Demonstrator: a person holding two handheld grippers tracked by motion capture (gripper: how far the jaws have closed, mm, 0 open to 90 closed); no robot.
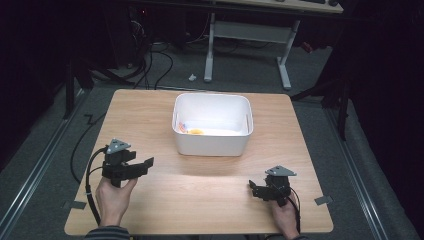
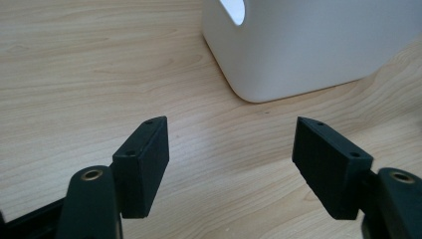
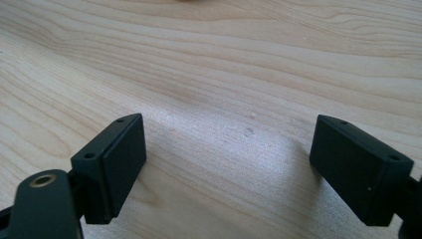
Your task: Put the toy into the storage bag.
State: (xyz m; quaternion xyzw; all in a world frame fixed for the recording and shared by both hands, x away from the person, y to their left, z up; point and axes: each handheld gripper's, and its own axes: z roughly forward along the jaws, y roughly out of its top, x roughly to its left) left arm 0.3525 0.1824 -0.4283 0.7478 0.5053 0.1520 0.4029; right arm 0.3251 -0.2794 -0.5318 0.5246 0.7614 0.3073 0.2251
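Note:
A white plastic bin [image 1: 211, 142] stands in the middle of the wooden table [image 1: 150, 110], with small orange and colourful items [image 1: 192, 131] lying inside at its left. My left gripper [image 1: 146, 163] is held at the table's left front, open, its jaws pointing right toward the bin. In the left gripper view the gripper [image 2: 230, 149] is open over bare wood, the bin's corner [image 2: 298, 50] just ahead. My right gripper [image 1: 253, 188] is at the right front, open. In the right gripper view the gripper [image 3: 229, 149] has nothing between its jaws.
A white-legged desk [image 1: 247, 37] stands beyond the table on grey floor with cables [image 1: 150, 60]. Grey tape tabs mark the table's front corners [image 1: 323, 200]. Wood stretches bare between the two grippers and in front of the bin.

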